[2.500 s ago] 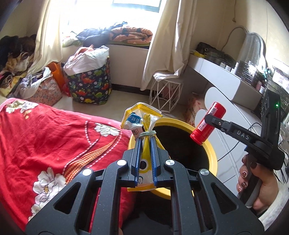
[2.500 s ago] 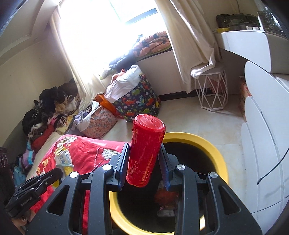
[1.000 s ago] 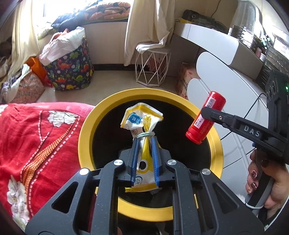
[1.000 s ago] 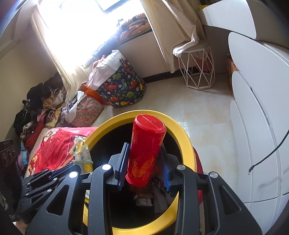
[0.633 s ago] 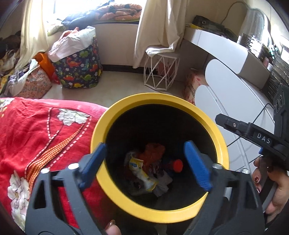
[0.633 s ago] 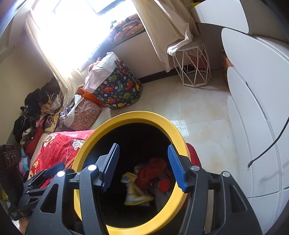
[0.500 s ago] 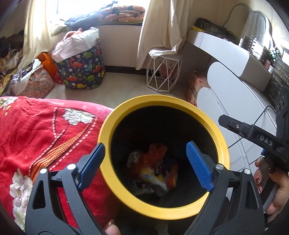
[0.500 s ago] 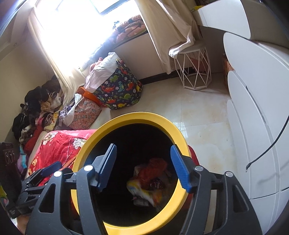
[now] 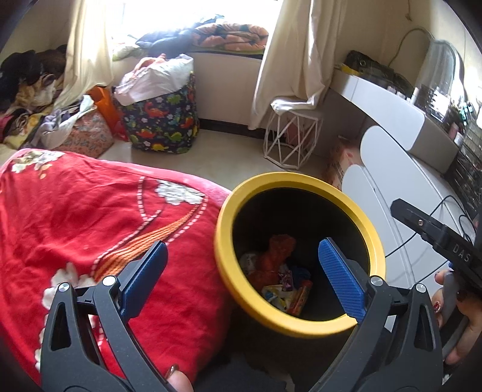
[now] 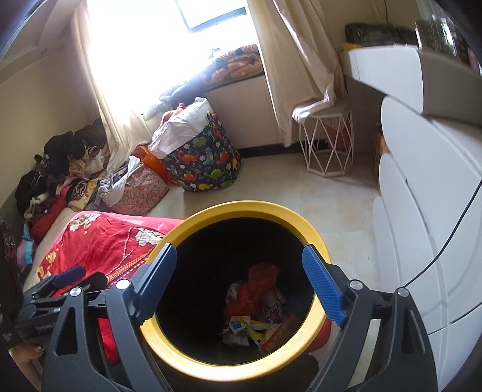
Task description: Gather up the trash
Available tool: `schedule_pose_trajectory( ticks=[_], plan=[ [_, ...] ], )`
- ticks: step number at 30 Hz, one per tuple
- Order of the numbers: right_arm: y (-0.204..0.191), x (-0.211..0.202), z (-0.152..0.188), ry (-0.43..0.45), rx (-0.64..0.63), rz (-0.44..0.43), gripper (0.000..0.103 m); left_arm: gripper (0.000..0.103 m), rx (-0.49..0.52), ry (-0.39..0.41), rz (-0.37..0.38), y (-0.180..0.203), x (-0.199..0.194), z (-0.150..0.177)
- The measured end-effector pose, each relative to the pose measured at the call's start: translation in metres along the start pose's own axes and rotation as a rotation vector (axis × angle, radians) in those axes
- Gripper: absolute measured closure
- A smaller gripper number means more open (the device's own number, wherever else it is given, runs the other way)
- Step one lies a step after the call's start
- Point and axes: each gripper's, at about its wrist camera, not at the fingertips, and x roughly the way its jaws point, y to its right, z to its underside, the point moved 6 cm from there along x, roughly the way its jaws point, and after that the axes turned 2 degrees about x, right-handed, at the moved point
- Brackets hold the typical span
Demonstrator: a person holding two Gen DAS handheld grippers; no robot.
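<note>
Daylight blows out the window point(image 10: 192, 18) (fisheye bends edges), leaving the bin's point(image 10: 211, 215) interior dark.

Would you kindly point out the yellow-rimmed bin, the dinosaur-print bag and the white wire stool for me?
yellow-rimmed bin point(image 10: 241, 372), right wrist view, near side of its yellow rim.
dinosaur-print bag point(image 9: 164, 126), left wrist view, its printed front.
white wire stool point(image 10: 328, 150), right wrist view, its wire frame.

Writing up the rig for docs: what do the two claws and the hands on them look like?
Both are black plastic frames with cut-out triangular arms and silver screws. The left claw and right claw carry blue ribbed pads. The right one's side reads "DAS" in white. The hand gripping it has dark red nail polish; no sleeve is clearly visible.
</note>
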Motion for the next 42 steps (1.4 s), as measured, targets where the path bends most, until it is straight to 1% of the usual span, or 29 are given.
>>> schedule_pose_trajectory(
  ticks=[4, 11, 17, 20, 25, 27, 29, 42],
  plan=[
    [-0.018, -0.012, 0.003, 0.027, -0.042, 0.011, 0.015, 0.011, -0.026, 0.028, -0.027, -0.016, -0.019, 0.004],
    [-0.049, -0.032, 0.015, 0.086, -0.149, 0.024, 0.007, 0.011, -0.057, 0.095, -0.112, -0.042, -0.054, 0.012],
    [-0.076, -0.055, 0.043, 0.152, -0.229, 0.018, 0.006, 0.011, -0.063, 0.174, -0.211, -0.062, -0.088, 0.028],
    [-0.087, -0.066, 0.056, 0.190, -0.255, -0.011, 0.006, 0.011, -0.063, 0.204, -0.249, -0.068, -0.103, 0.040],
    [-0.099, -0.080, 0.070, 0.263, -0.289, -0.028, 0.006, 0.011, -0.051, 0.272, -0.274, -0.066, -0.124, 0.059],
    [-0.101, -0.083, 0.071, 0.284, -0.298, -0.033, 0.006, 0.011, -0.053, 0.300, -0.287, -0.065, -0.131, 0.060],
    [-0.102, -0.083, 0.072, 0.284, -0.303, -0.039, 0.006, 0.011, -0.056, 0.318, -0.279, -0.063, -0.135, 0.059],
    [-0.103, -0.082, 0.075, 0.271, -0.306, -0.047, 0.006, 0.011, -0.074, 0.317, -0.280, -0.062, -0.137, 0.061]
  ],
)
